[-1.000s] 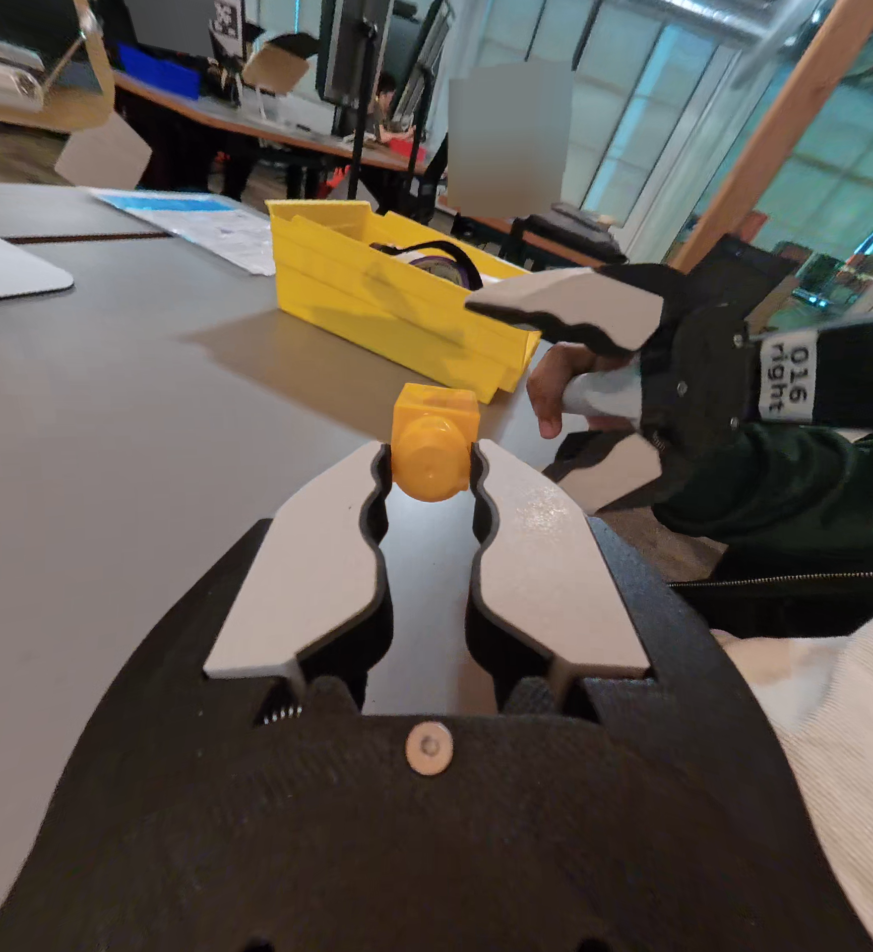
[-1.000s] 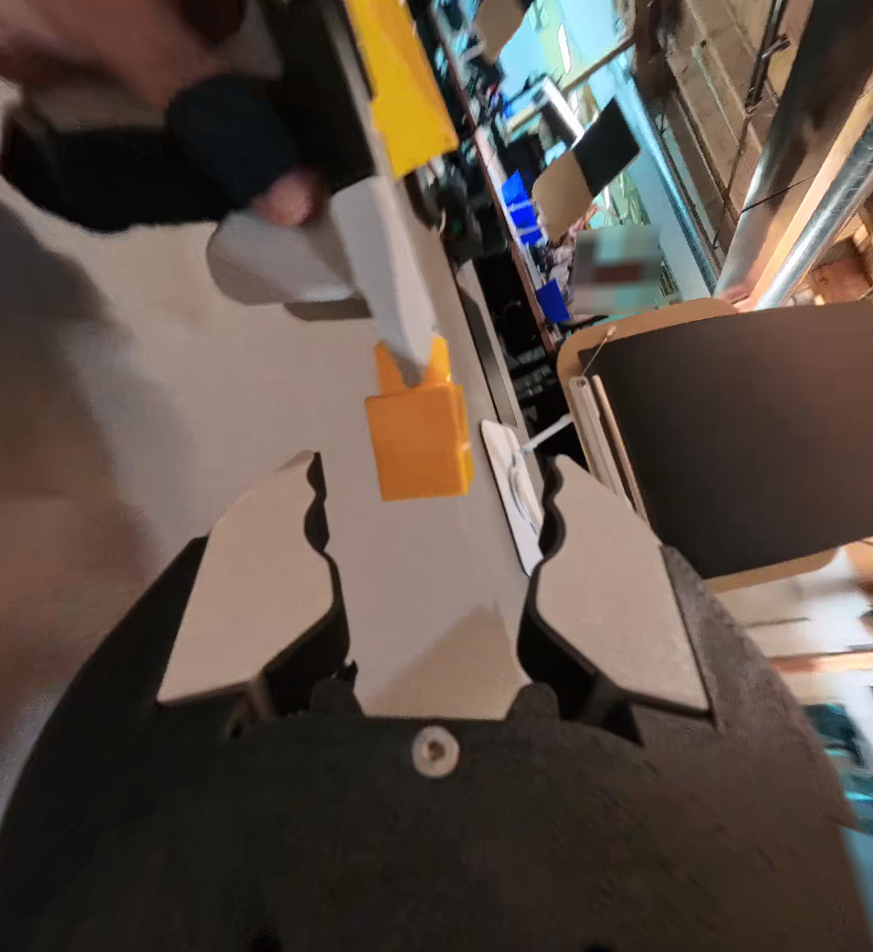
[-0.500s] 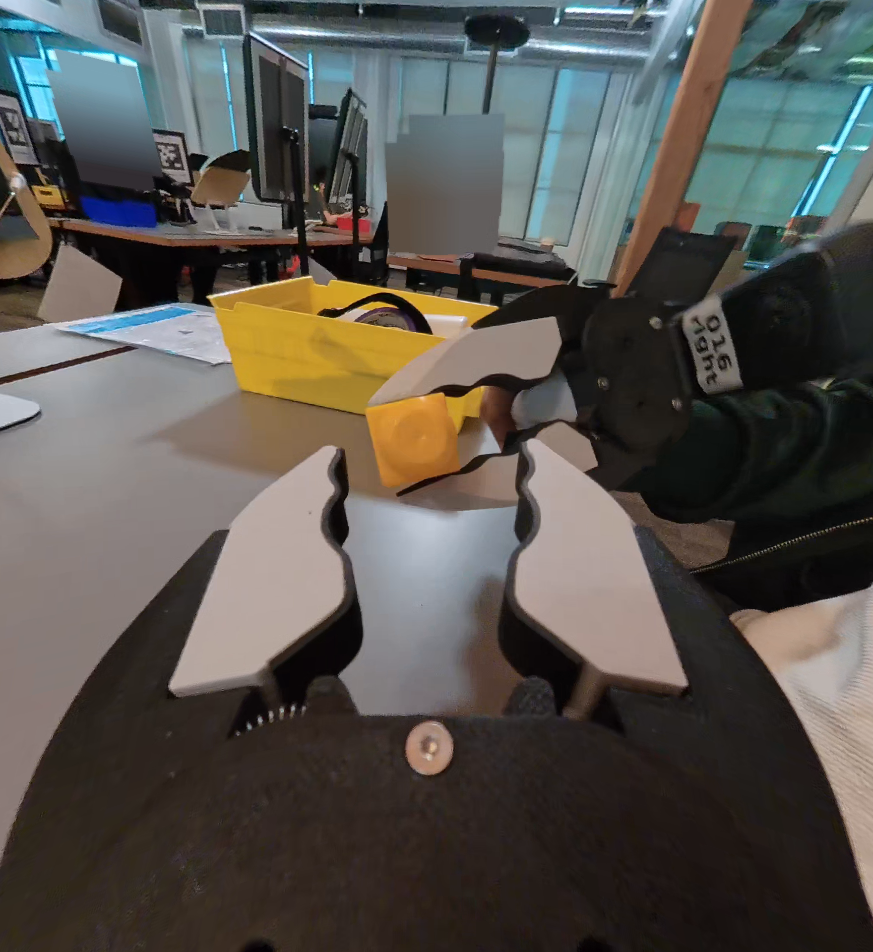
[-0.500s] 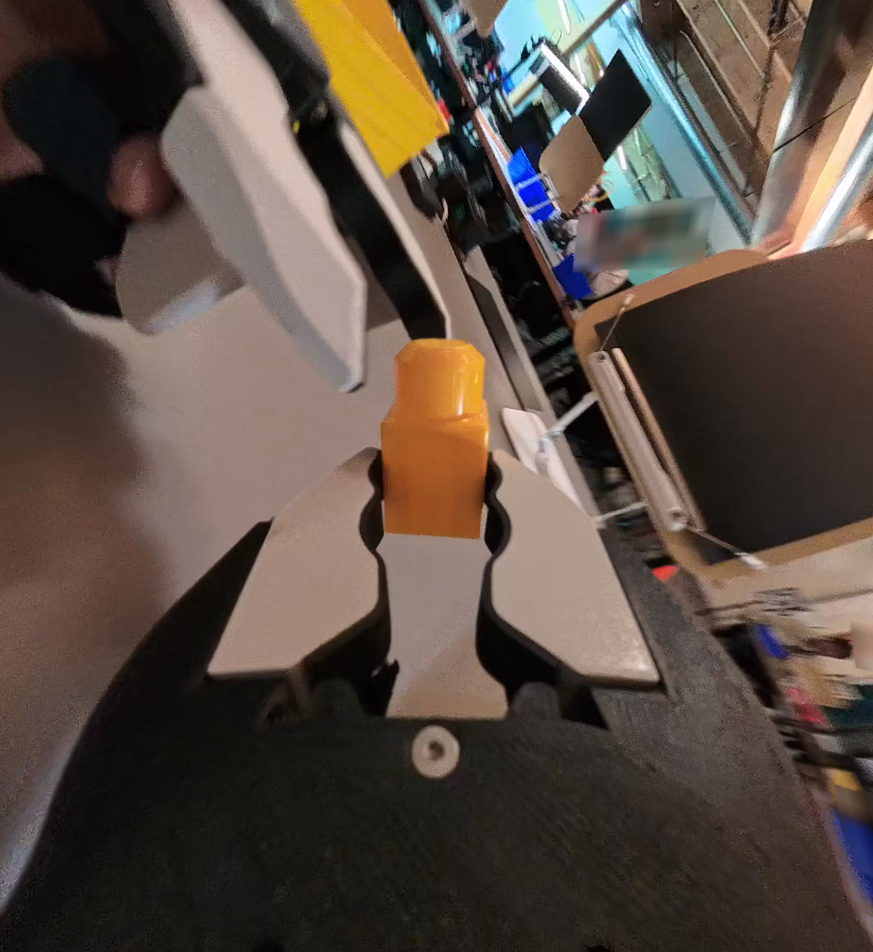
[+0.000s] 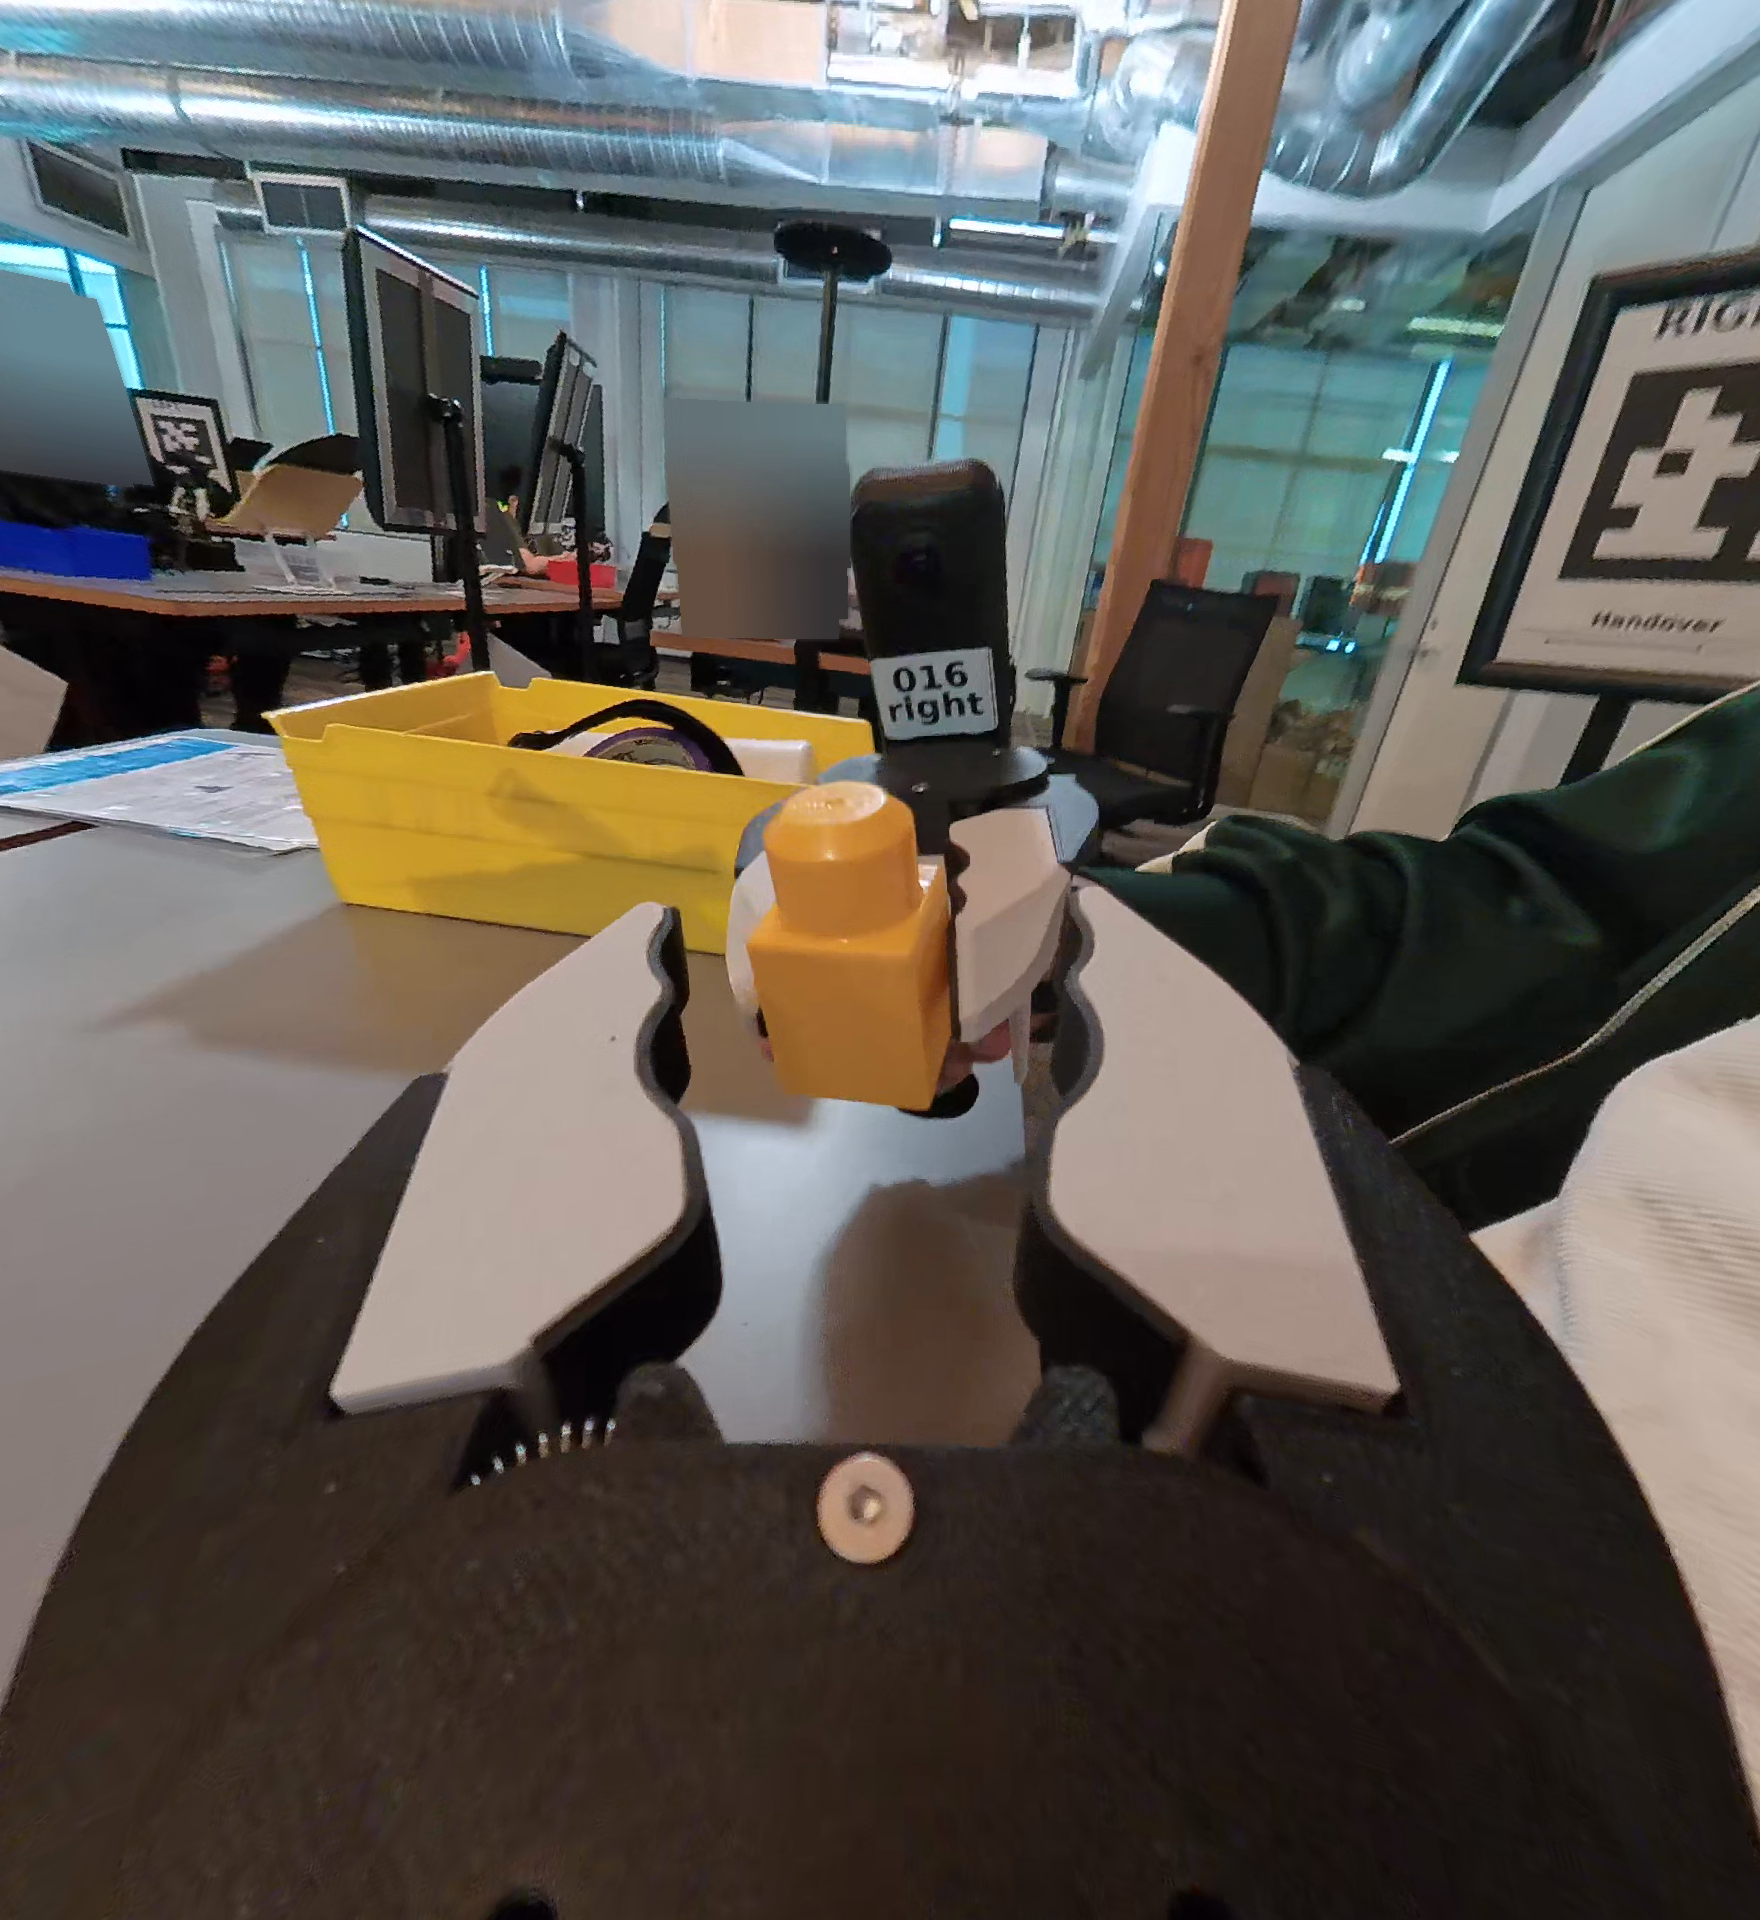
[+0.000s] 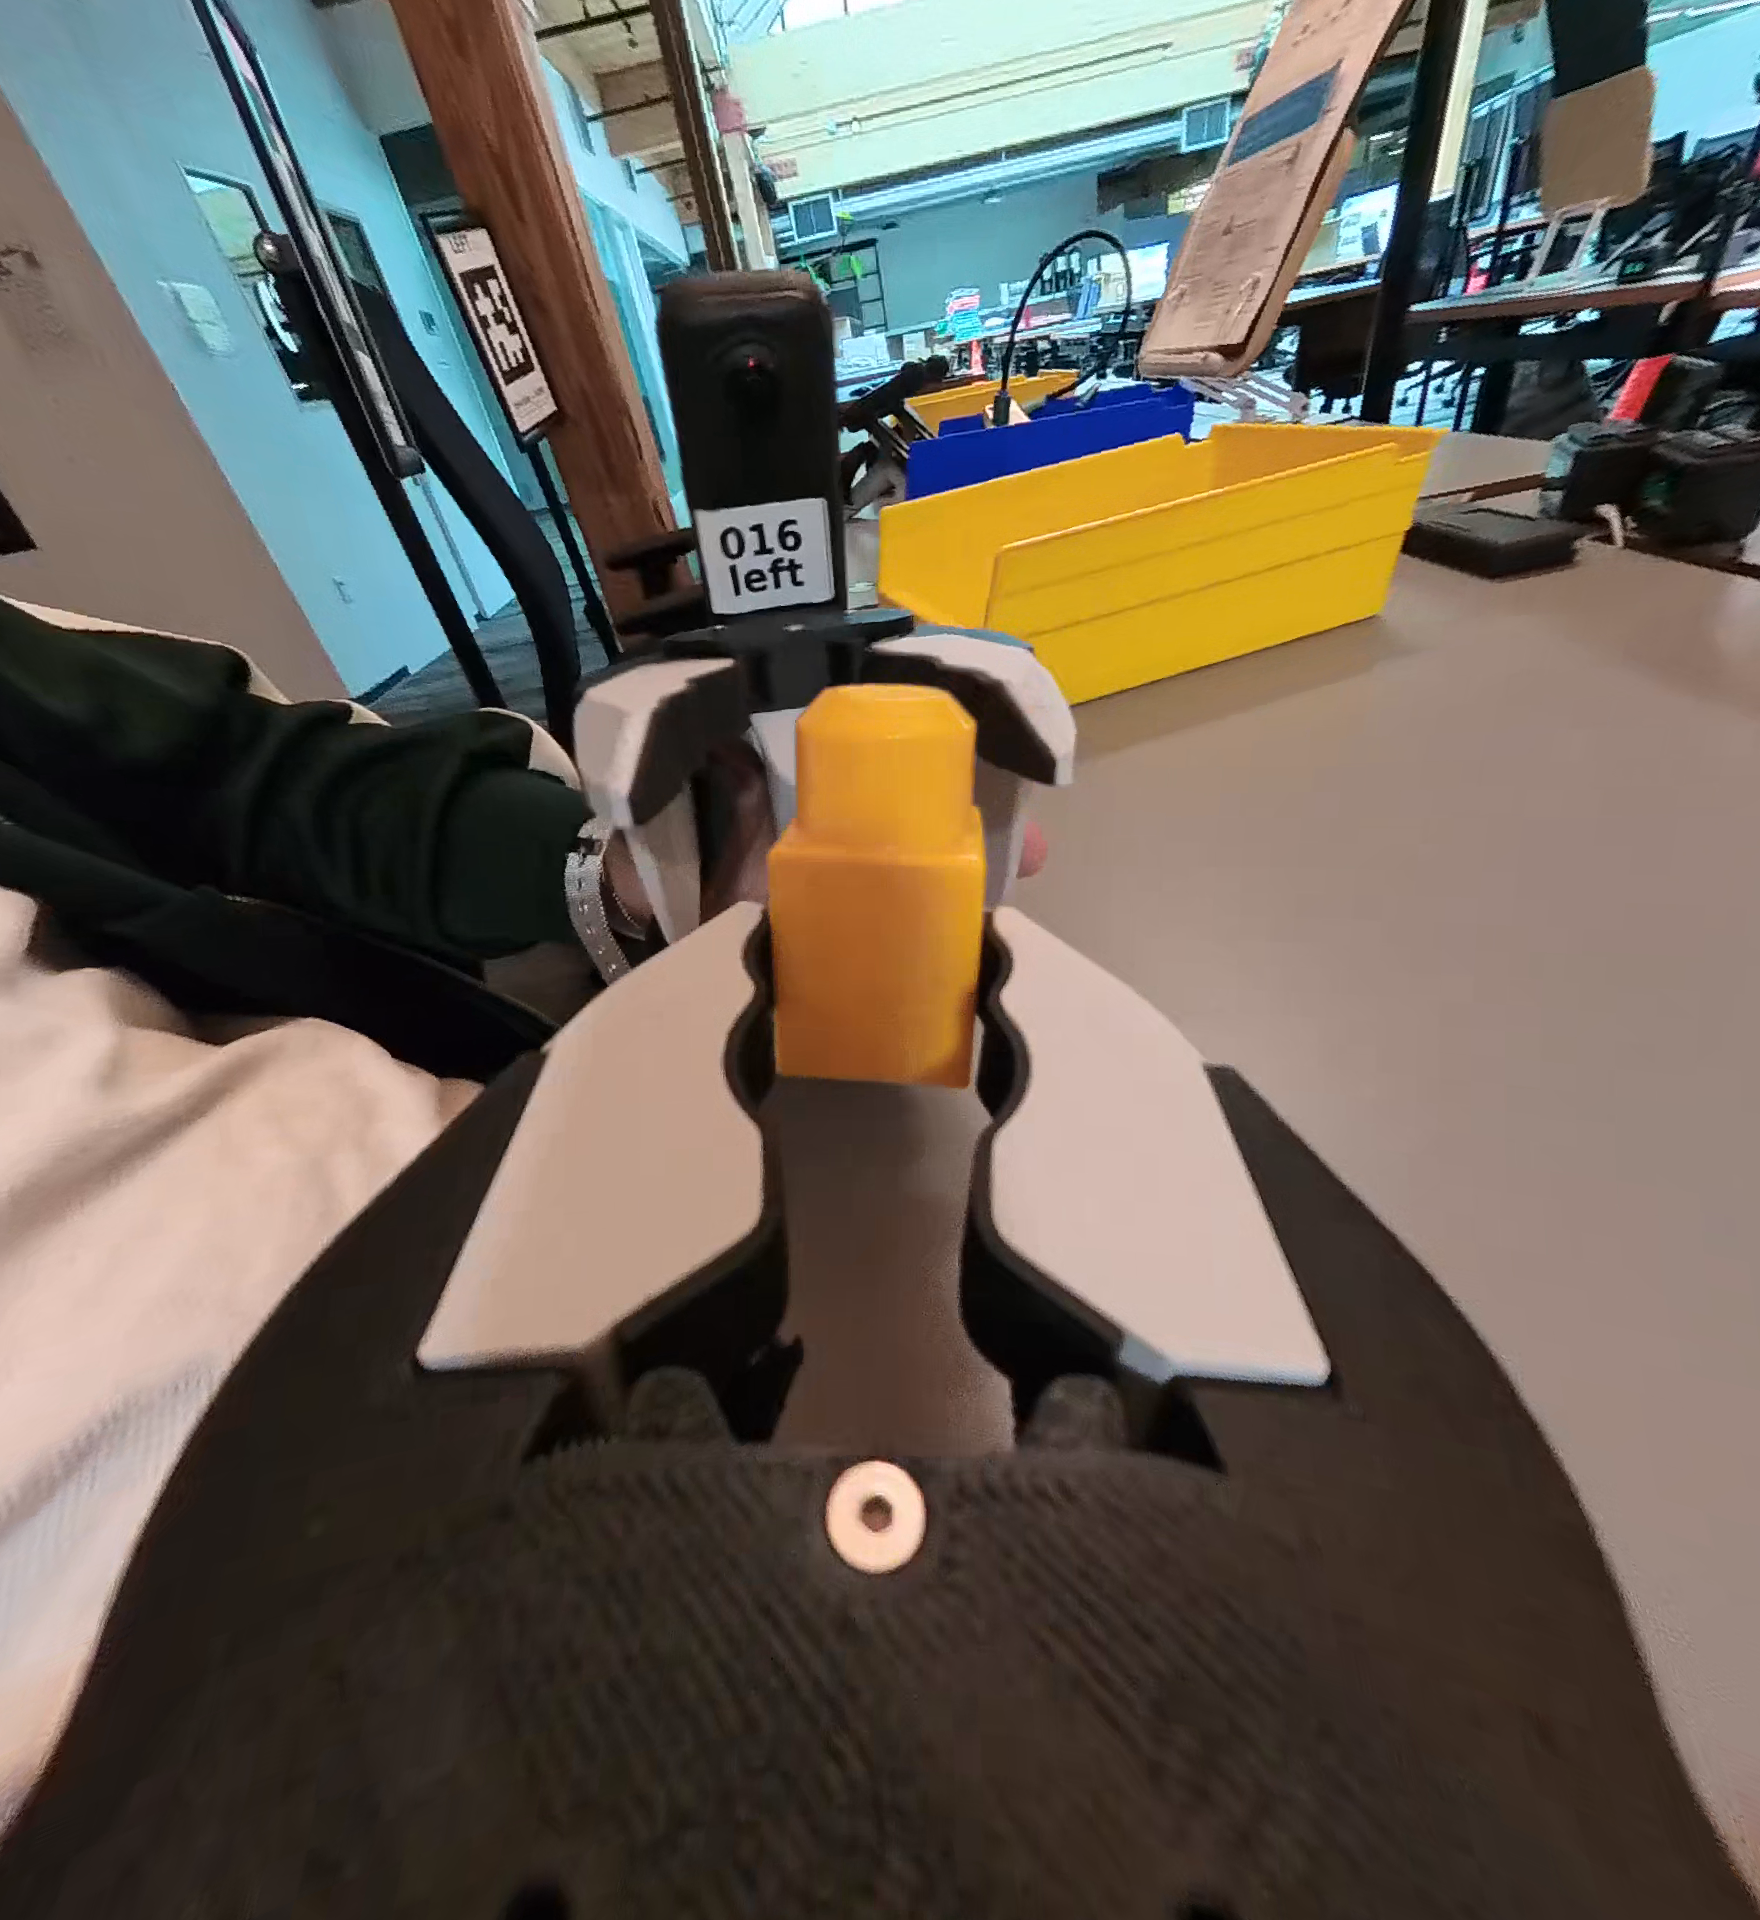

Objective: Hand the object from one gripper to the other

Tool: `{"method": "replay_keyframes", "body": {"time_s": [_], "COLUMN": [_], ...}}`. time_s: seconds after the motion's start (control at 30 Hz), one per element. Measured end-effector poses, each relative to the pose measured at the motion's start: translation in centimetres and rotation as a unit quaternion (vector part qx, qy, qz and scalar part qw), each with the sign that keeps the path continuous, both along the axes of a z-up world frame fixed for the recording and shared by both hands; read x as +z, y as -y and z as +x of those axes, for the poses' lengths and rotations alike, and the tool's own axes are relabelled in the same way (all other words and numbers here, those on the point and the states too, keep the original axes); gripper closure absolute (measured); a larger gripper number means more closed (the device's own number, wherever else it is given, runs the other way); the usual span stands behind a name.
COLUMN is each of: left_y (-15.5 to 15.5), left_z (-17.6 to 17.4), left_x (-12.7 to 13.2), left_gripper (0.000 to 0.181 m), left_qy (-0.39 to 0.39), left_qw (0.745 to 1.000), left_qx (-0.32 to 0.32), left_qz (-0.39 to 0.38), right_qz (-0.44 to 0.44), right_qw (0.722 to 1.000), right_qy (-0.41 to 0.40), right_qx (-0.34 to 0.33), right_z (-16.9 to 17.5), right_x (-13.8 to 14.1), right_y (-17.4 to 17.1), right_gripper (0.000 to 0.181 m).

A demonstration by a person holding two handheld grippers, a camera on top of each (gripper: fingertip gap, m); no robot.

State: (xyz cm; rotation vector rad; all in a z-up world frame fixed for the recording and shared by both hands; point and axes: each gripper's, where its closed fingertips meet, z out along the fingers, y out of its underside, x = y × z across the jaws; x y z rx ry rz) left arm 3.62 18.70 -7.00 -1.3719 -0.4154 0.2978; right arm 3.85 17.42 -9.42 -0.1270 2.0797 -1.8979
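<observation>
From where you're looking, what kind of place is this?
Probably an open-plan office or lab workspace: long desks with monitors, exposed ceiling ducts, office chairs, and yellow parts bins on a grey table.

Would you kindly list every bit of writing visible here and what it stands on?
I will not quote writing, only place it.
Left wrist view, sticker on black camera: legible.
Right wrist view, sticker on black camera: legible.
Framed marker sign: legible.
Papers: too small.
</observation>
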Motion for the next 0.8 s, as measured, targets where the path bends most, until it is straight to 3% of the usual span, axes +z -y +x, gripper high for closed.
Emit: {"method": "replay_keyframes", "body": {"time_s": [0.1,0.23,0.3,0.4,0.5,0.63,0.8], "left_y": [0.2,0.1,0.0,0.5,1.4,2.5,2.6], "left_z": [0.0,0.4,0.5,0.1,-0.7,-1.5,-1.6], "left_x": [0.2,0.1,0.2,0.5,0.3,-0.2,-0.5], "left_gripper": [0.123,0.153,0.154,0.154,0.154,0.154,0.154], "left_qy": [0.001,-0.002,0.02,0.034,0.047,0.057,0.056], "left_qw": [1.0,1.0,1.0,0.999,0.999,0.997,0.997], "left_qx": [0.001,-0.007,-0.016,-0.004,0.02,0.055,0.058], "left_qz": [0.007,-0.01,-0.005,0.007,0.013,0.004,-0.004], "right_qz": [-0.003,0.002,-0.004,-0.019,-0.013,-0.002,-0.014], "right_qw": [1.0,1.0,1.0,0.999,0.995,0.987,0.989], "right_qy": [0.003,0.001,-0.007,-0.026,-0.043,-0.081,-0.084], "right_qx": [0.012,0.019,0.008,-0.042,-0.094,-0.138,-0.12], "right_z": [0.8,1.4,1.2,-0.4,-2.1,-3.2,-2.4], "right_x": [-0.3,-0.7,-0.7,-0.7,-0.8,-0.9,-0.4], "right_y": [0.4,0.9,1.0,1.2,1.2,1.1,1.2], "right_gripper": [0.144,0.144,0.143,0.102,0.085,0.087,0.096]}}
